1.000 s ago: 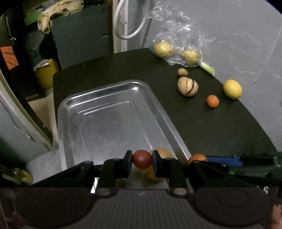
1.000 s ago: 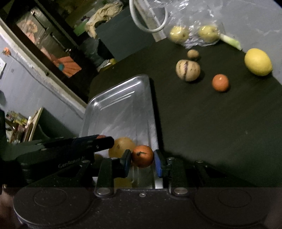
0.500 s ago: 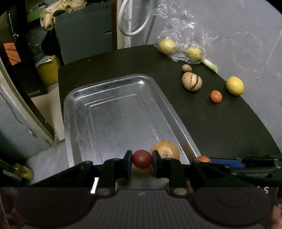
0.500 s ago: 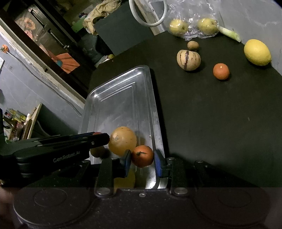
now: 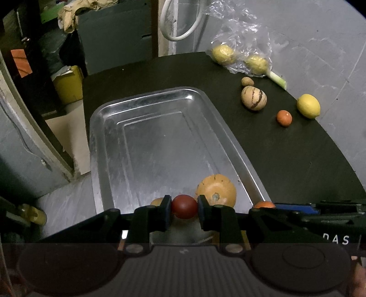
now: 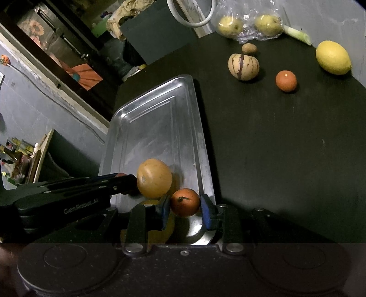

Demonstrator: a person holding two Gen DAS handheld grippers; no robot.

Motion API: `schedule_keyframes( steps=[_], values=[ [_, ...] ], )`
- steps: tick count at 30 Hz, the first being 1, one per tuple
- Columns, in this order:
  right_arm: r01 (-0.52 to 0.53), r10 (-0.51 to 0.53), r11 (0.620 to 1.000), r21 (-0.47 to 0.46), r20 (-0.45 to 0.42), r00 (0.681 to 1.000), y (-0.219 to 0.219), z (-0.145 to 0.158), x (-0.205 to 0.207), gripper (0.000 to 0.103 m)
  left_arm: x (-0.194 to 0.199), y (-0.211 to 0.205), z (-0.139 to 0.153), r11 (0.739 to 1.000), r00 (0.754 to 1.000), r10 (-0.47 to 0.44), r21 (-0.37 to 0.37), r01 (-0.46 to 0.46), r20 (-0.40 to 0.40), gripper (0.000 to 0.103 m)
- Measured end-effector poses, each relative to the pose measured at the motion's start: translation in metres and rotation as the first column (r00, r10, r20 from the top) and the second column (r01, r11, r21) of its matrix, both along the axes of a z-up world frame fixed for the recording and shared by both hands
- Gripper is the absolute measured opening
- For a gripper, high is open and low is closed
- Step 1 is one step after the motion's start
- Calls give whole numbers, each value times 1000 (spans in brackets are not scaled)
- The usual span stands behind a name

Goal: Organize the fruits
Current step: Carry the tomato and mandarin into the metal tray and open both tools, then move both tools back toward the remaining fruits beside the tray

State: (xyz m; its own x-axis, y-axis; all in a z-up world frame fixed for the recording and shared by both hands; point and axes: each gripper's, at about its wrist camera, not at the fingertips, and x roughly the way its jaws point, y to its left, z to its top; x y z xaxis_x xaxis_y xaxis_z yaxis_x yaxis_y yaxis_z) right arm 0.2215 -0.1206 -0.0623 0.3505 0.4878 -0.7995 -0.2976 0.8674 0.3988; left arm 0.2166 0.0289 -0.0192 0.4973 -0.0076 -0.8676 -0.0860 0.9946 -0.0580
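My left gripper (image 5: 184, 209) is shut on a dark red fruit (image 5: 184, 206) over the near end of a metal tray (image 5: 160, 137). My right gripper (image 6: 185, 206) is shut on a small orange fruit (image 6: 185, 202) above the tray's (image 6: 155, 128) near right corner. A large orange round fruit (image 5: 216, 190) (image 6: 154, 178) lies in the tray between the two grippers. A yellowish fruit (image 6: 157, 225) sits below the right gripper, mostly hidden. On the black table (image 6: 274, 148) lie a striped melon (image 6: 243, 66), a small orange (image 6: 286, 80), a lemon (image 6: 332, 57) and a small brown fruit (image 6: 249, 48).
A clear plastic bag (image 5: 240, 45) with two yellow-green fruits (image 6: 230, 26) and a green stalk (image 6: 297, 34) lies at the table's far edge by the grey wall. A white cable loop (image 5: 180, 20) hangs behind. Dark furniture and a yellow bin (image 5: 67, 85) stand left of the table.
Both grippers have pulled back and up from the tray, each still holding its fruit. The large orange fruit and more of the tray floor show now.
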Motion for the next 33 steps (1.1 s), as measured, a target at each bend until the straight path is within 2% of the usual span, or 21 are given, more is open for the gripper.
schedule_keyframes(
  steps=[6,12,13,14,16,18,23,25,28,33],
  values=[
    [-5,5,1000,5,-1,1000,-3,1,-1,37,-5,-1,2,1000,1000,11,1,-11,9,28],
    [-35,34,999,21,22,999,-8,6,-6,53,-13,0,10,999,998,49,2,-49,26,37],
    [-41,41,999,22,26,999,-9,7,-7,57,-14,1,12,998,998,57,3,-57,31,42],
    [-50,50,998,24,31,998,-10,7,-8,60,-16,2,15,998,997,67,5,-67,37,54],
    [-68,67,997,25,41,997,-12,10,-11,66,-22,3,21,995,994,94,12,-95,57,67],
    [-90,88,996,25,54,995,-12,12,-14,73,-27,5,25,993,991,112,12,-113,68,73],
    [-160,158,987,9,95,983,-11,20,-24,88,-41,8,34,984,981,172,32,-175,89,96],
    [-188,186,982,3,109,976,-10,23,-27,93,-49,9,37,977,974,205,46,-210,99,100],
    [-238,237,971,-8,117,964,-7,24,-32,100,-63,14,41,967,964,244,49,-250,111,101],
    [-308,310,951,-38,119,943,-3,21,-44,101,-87,26,45,951,948,302,39,-307,104,102]
  ],
)
